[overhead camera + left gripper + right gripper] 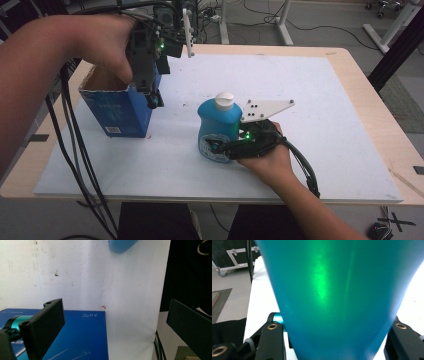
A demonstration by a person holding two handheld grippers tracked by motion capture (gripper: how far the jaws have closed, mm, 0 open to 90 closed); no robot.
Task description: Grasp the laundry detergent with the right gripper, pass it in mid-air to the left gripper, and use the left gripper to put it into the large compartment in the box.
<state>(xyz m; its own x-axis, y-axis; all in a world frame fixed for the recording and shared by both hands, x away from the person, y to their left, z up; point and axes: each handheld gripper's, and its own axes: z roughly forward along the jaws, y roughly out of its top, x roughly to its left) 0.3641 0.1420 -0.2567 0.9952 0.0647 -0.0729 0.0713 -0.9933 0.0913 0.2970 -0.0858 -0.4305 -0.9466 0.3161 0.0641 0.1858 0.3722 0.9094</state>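
Both grippers checked: my right gripper (216,148) is clenched on the upright blue bottle (218,127) mid-mat; my left gripper (152,97) hangs released over the blue box (122,112).

A bottle (219,129) stands upright near the middle of the table (350,100); an open box (120,107) stands well apart to its left.

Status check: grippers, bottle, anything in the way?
Right gripper shut on blue bottle, upright on mat. Left gripper open above blue box. Path between clear.
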